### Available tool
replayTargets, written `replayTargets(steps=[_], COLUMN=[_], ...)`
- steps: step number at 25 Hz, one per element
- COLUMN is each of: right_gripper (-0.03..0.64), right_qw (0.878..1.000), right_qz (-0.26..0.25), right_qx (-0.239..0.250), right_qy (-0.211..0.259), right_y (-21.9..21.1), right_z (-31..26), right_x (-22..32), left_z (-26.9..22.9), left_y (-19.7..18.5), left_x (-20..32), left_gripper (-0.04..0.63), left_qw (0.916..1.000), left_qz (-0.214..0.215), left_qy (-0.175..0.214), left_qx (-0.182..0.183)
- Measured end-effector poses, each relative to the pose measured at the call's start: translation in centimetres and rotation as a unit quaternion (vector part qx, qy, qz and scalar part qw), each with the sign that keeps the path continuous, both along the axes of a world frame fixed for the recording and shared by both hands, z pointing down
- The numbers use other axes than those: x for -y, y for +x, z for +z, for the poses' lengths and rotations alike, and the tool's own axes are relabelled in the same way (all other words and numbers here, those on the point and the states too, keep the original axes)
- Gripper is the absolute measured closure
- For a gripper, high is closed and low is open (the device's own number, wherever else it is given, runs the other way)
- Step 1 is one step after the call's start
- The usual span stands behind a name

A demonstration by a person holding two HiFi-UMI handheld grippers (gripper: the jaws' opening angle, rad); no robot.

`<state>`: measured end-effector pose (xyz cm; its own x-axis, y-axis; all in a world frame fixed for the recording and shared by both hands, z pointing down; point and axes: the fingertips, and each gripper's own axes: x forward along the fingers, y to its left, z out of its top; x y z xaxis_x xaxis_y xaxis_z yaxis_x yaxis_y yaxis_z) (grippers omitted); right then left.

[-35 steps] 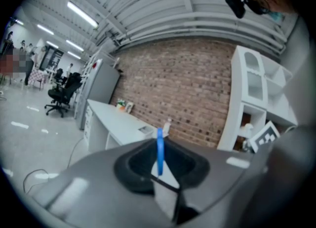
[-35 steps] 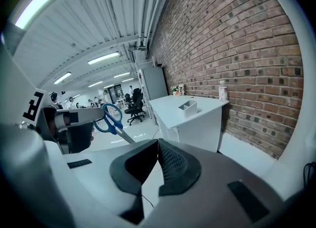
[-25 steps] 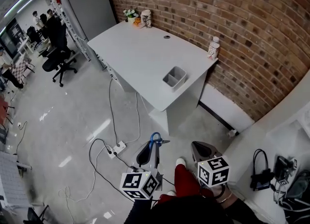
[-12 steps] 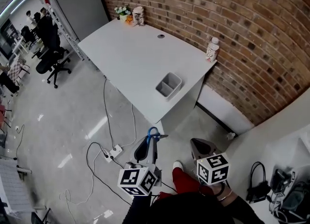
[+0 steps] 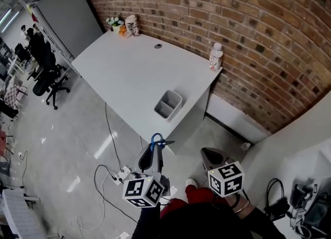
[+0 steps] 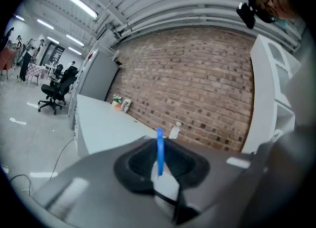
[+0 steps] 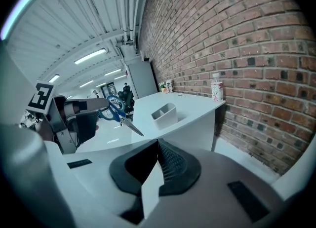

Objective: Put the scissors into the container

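The scissors (image 5: 156,140) have blue handles and stand with their blades pointing right. My left gripper (image 5: 154,151) is shut on them, low over the floor in front of the table. In the left gripper view the blue handle (image 6: 159,149) rises between the jaws. The right gripper view shows the scissors (image 7: 118,112) from the side. The container (image 5: 168,103) is a grey two-compartment box near the front edge of the white table (image 5: 129,72). It also shows as the container (image 7: 164,112) ahead of my right gripper (image 7: 158,165). My right gripper (image 5: 213,155) is shut and holds nothing.
A white bottle (image 5: 215,57) stands at the table's right corner by the brick wall. Small items (image 5: 124,26) sit at the far corner. Cables and a power strip (image 5: 122,172) lie on the floor under my left gripper. Office chairs (image 5: 46,70) stand at left.
The table and container have slid left and lower in the head view and look nearer. Both grippers keep their places, the left still gripping the scissors.
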<state>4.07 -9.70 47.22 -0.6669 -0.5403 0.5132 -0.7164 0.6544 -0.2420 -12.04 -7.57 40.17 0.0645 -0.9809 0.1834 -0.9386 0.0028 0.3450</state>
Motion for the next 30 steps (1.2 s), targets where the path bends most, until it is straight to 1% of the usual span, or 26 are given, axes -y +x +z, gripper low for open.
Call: replayTargets(steps=[5, 9, 16, 26, 30], right_gripper=[0.609, 0.609, 0.607, 0.608, 0.609], right_qw=[1.000, 1.000, 0.999, 0.998, 0.997], right_qz=[0.013, 0.018, 0.037, 0.064, 0.076], right_qx=[0.004, 0.008, 0.010, 0.000, -0.009], right_qy=[-0.002, 0.003, 0.003, -0.009, -0.014], right_y=[0.9, 0.5, -0.1, -3.0, -3.5], right_z=[0.0, -0.5, -0.7, 0.0, 0.6], right_x=[2.0, 3.3, 5.8, 10.6, 12.0], left_z=[-0.9, -2.0, -2.9, -1.8, -0.9], left_y=[-0.1, -1.2, -2.9, -5.3, -5.3], left_x=[2.4, 4.2, 7.7, 14.9, 17.3], left_gripper=[0.549, 0.550, 0.550, 0.550, 0.550], left_qw=[0.9999, 0.9996, 0.9995, 0.9989, 0.9977], left_qz=[0.001, -0.002, 0.002, 0.044, 0.066], left_qy=[0.008, 0.019, 0.026, 0.016, 0.008], left_qx=[0.010, 0.019, 0.016, 0.011, 0.003])
